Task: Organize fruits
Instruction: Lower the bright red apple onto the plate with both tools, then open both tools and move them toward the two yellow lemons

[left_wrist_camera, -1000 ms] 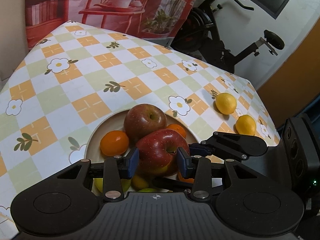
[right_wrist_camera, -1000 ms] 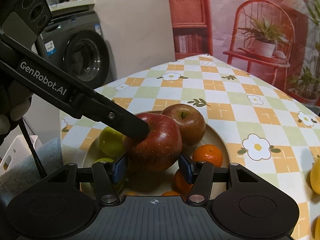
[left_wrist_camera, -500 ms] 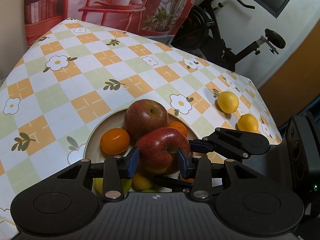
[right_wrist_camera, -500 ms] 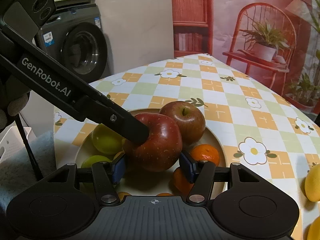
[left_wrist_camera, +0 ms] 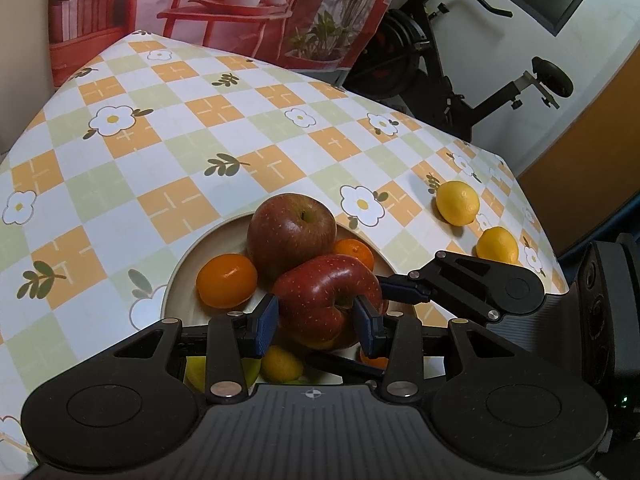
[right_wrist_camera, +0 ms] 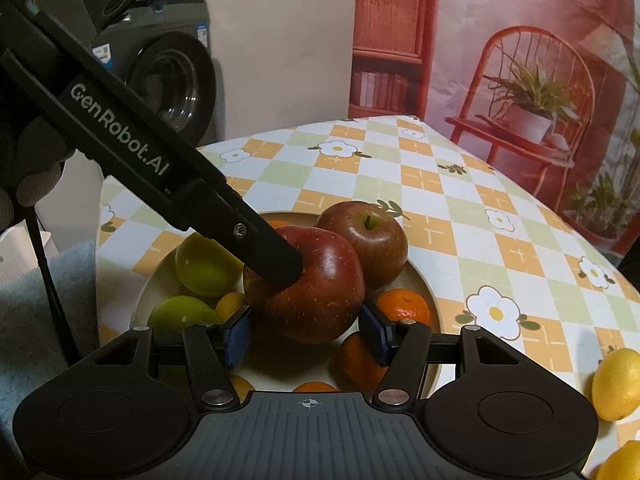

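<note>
A shiny red apple [left_wrist_camera: 328, 296] [right_wrist_camera: 316, 296] sits on top of the fruit pile in a beige plate [left_wrist_camera: 180, 280] [right_wrist_camera: 420, 280]. My left gripper [left_wrist_camera: 316, 322] is shut on it, both blue pads pressing its sides. My right gripper [right_wrist_camera: 306, 334] straddles the same apple from the other side, open, its pads standing just off the skin. In the plate lie a duller second apple [left_wrist_camera: 290, 232] [right_wrist_camera: 368, 236], oranges [left_wrist_camera: 226, 280] [right_wrist_camera: 402, 306] and green fruits [right_wrist_camera: 206, 264]. Two lemons [left_wrist_camera: 457, 203] [left_wrist_camera: 497, 245] lie on the checked cloth to the right.
The table's right edge runs close behind the lemons, one lemon [right_wrist_camera: 616, 384] showing near my right gripper. An exercise bike [left_wrist_camera: 440, 60] stands beyond the far corner. A washing machine [right_wrist_camera: 172, 84] stands off the left side. A gloved hand [right_wrist_camera: 28, 184] holds the left gripper.
My right gripper's jaws have spread a little and come off the red apple, and it has rolled slightly. The left gripper keeps its hold and has not moved.
</note>
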`<action>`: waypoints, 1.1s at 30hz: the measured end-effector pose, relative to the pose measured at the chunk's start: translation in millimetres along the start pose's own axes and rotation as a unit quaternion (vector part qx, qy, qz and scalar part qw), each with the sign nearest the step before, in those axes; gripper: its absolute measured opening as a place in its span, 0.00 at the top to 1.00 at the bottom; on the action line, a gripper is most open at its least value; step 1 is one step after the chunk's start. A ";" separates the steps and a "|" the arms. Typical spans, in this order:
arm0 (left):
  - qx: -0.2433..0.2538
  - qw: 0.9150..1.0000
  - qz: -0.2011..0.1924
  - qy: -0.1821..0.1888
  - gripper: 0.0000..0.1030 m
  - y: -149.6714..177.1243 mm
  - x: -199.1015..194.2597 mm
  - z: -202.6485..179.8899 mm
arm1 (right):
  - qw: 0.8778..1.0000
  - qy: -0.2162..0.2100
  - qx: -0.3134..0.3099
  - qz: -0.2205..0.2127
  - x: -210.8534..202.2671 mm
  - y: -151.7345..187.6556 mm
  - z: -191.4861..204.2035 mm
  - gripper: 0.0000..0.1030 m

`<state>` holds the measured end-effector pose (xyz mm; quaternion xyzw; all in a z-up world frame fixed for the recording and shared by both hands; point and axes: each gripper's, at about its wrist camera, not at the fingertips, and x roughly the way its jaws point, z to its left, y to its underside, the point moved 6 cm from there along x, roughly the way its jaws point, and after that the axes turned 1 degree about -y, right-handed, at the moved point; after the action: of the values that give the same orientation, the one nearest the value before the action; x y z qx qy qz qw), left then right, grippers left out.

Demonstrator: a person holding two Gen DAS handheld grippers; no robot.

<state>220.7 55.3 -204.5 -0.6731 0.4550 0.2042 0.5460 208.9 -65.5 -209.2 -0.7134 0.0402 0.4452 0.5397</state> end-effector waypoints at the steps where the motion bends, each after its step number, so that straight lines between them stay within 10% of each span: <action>1: -0.001 1.000 0.000 0.001 0.58 0.1 0.5 0.2 | 1.000 0.001 -0.003 0.000 0.0 0.2 0.4 0.47; 33: -0.013 0.999 -0.047 -0.013 0.59 -23.6 2.3 -12.1 | 0.990 0.019 0.094 -0.101 -57.5 20.0 -49.3 0.44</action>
<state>238.9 43.0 -189.5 -0.6983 0.4131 0.1927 0.5520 192.8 -137.9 -183.8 -0.6687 0.0198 0.3687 0.6454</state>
